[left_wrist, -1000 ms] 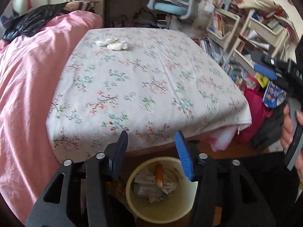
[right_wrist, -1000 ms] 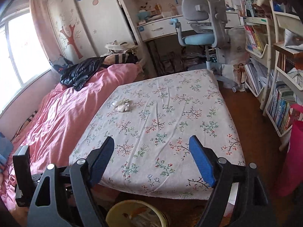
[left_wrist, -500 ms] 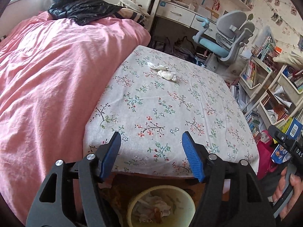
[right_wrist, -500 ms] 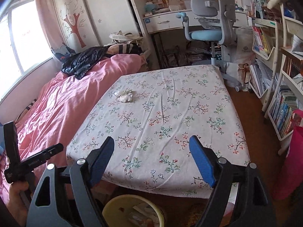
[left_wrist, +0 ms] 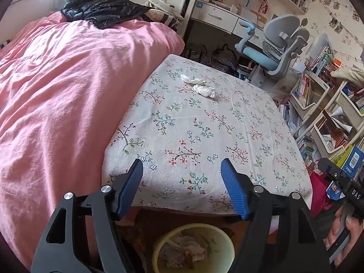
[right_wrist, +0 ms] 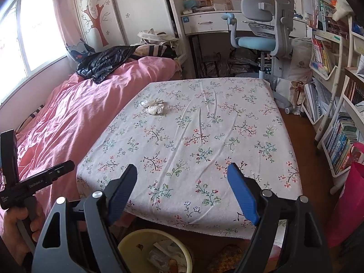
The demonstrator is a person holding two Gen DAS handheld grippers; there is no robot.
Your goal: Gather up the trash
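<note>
Two crumpled white tissues (left_wrist: 200, 86) (right_wrist: 154, 107) lie far off on the flowered bed sheet (left_wrist: 204, 125) (right_wrist: 193, 136). A pale yellow waste bin (left_wrist: 193, 248) (right_wrist: 157, 252) with paper scraps in it stands on the floor at the bed's near edge. My left gripper (left_wrist: 182, 170) hangs over the bin's far side, its jaws opening, with nothing between them. My right gripper (right_wrist: 182, 177) is open and empty, above the bed's near edge. Each gripper's handle and the hand that holds it show at the edge of the other wrist view.
A pink duvet (left_wrist: 56, 102) covers the left half of the bed, a black jacket (left_wrist: 102, 9) at its head. A desk and swivel chair (right_wrist: 264, 22) stand beyond the bed. Bookshelves (right_wrist: 336, 125) and a pink bag (right_wrist: 350, 193) line the right side.
The left gripper has swung up from over the bin to face the bed, and its jaws stand wider. The right view shifted only slightly.
</note>
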